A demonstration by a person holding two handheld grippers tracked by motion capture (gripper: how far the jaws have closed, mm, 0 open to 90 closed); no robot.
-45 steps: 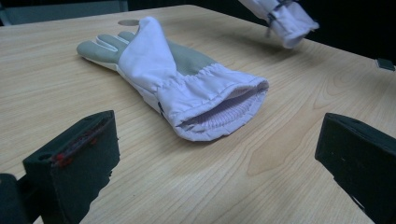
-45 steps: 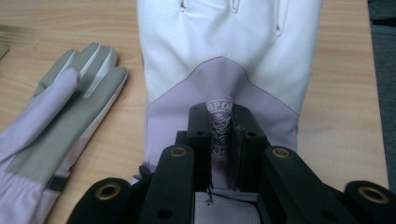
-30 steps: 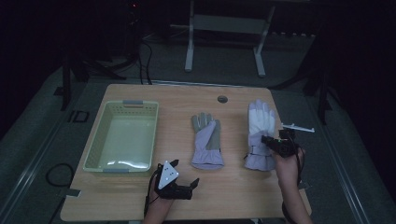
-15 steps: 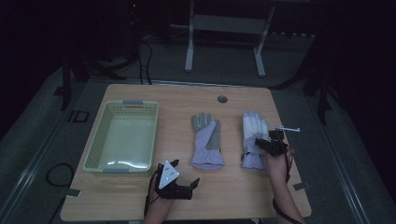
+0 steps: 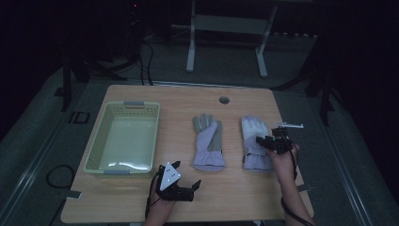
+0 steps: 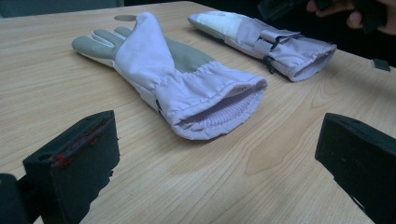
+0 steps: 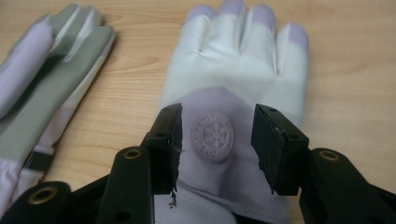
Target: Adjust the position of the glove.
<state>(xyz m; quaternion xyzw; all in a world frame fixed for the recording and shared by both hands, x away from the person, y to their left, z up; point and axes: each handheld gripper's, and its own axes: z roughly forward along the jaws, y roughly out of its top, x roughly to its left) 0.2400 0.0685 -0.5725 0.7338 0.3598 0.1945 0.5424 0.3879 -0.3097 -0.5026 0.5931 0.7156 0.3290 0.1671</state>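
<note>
A person is sitting at a wooden table [image 5: 188, 101] with a black tool in each hand. Two gloves are lying flat in the middle of the table, side by side, with a gap between them and their fingers pointing away from the person.

The left glove [image 5: 208, 142] is light purple with grey on the palm. Its cuff is gaping open toward the left tool [image 5: 190, 188], as the left gripper view is showing. That tool is resting low near the front edge of the table, a little in front of this glove's cuff and not touching it. Its two jaws are standing wide apart and nothing is sitting between them.

The right glove [image 5: 254, 142] is white on the fingers and purple lower down, with a round badge [image 7: 213, 136] on its back. The right tool [image 5: 263, 141] is hovering right over this glove, near the wrist part. In the right gripper view its jaws are standing apart on either side of the badge. They are open and are not pinching the cloth. I cannot tell if the tips are touching the glove.

A pale green basket [image 5: 96, 150] is sitting on the left part of the table, well apart from the gloves.
</note>
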